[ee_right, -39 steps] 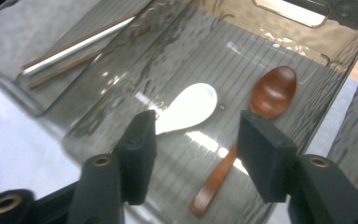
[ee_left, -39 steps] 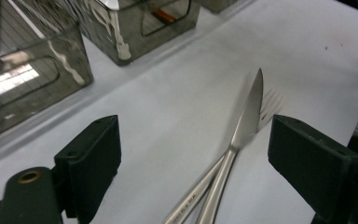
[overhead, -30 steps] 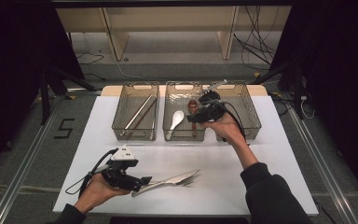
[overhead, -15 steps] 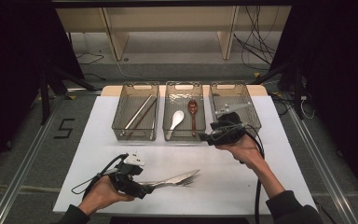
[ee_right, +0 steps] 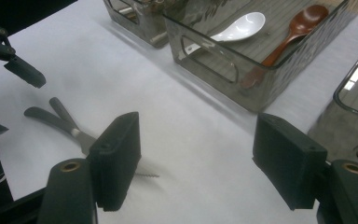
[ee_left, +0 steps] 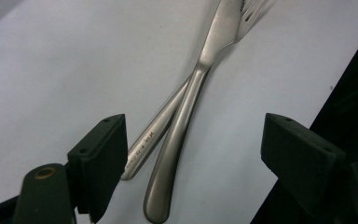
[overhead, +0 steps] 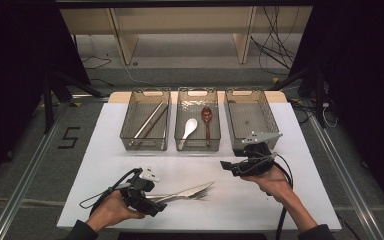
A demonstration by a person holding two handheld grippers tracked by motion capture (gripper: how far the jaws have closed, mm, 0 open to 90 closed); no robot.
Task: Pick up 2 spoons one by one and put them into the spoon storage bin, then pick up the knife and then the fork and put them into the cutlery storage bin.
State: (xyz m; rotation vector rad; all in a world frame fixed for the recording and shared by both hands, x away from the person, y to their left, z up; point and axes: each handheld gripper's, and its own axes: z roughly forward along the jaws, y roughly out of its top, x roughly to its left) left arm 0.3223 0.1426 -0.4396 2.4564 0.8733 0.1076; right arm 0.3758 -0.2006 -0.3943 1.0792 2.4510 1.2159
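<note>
1. Now we see two metal pieces, a knife [overhead: 180,192] and a fork [overhead: 200,194], lying crossed on the white table [overhead: 105,150], near its front edge.
2. Our left tongs [ee_left: 193,154] sit low over the two handles. The jaws are wide, one on each side of the handles, and they have just closed in a little. They do not squeeze anything yet.
3. Our right tongs [overhead: 228,165] have come back from the middle box [overhead: 197,120] to the table in front of the right box [overhead: 250,117]. Their jaws have just opened wider, and nothing is between them.
4. The brown spoon [overhead: 207,116] now lies in the middle box beside the white spoon [overhead: 189,128]. So we think that spoon is put away.
5. The left box [overhead: 145,120] holds long sticks [overhead: 147,122]. The right box has nothing in it.
6. We think the knife and fork come next, and they are the last pieces left on the table.
</note>
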